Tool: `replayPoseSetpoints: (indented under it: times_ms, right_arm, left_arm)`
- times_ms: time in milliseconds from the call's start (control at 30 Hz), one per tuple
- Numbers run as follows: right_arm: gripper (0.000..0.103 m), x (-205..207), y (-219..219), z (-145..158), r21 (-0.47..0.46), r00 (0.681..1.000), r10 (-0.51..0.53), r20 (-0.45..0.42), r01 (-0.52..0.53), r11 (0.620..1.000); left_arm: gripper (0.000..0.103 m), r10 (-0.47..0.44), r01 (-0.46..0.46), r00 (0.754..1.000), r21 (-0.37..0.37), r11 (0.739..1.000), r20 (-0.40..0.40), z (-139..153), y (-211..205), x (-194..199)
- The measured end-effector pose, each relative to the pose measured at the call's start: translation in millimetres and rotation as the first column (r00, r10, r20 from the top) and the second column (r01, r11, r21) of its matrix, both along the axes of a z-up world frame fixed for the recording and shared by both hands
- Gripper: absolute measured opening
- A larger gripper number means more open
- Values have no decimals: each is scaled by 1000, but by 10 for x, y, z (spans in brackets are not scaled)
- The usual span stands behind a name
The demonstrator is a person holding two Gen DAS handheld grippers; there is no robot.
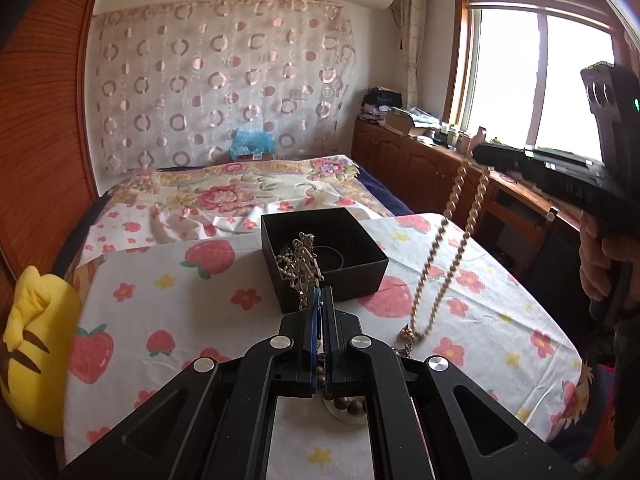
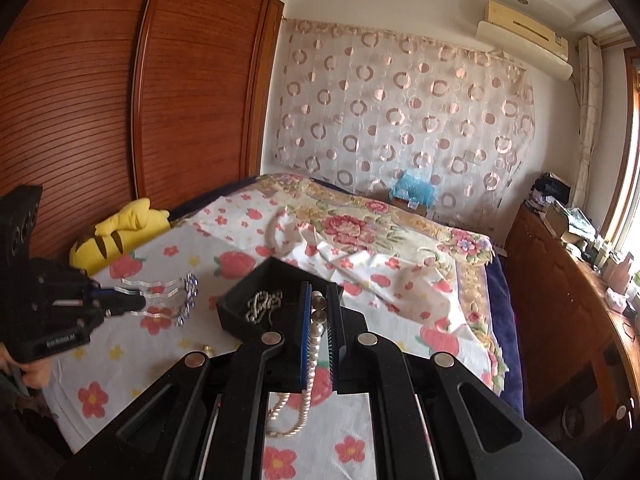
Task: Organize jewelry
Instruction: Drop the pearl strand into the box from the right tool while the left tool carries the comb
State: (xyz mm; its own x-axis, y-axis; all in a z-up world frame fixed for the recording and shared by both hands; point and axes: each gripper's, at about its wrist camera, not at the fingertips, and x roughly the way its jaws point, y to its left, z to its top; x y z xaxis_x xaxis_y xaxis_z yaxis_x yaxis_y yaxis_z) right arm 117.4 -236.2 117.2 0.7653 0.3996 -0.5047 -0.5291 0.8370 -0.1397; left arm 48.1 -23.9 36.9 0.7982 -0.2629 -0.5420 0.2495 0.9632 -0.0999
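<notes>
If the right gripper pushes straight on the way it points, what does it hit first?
Probably the black box: it sits just beyond the right gripper, which is shut on a pearl necklace. Depth is unclear; it might pass over the rim to the bed behind.

The left gripper (image 1: 320,300) is pointing toward twelve o'clock and somewhat downward, its fingers (image 1: 310,320) pressing together. In the right wrist view it is reaching in from nine o'clock, a hand (image 2: 34,372) gripping its handle from below. The right gripper (image 2: 322,308) is angling downward with fingers (image 2: 306,332) nearly closed; its hand (image 1: 600,260) is wrapping the grip at three o'clock.
</notes>
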Motion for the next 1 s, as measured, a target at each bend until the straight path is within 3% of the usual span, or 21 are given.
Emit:
replayPoseSetpoints:
  times_ms: [1000]
  right_arm:
    - [8,721,314,609,27,991,67,120,-71,997]
  left_arm:
    - [1,-43,43,999,-47,998,9,162,16,570]
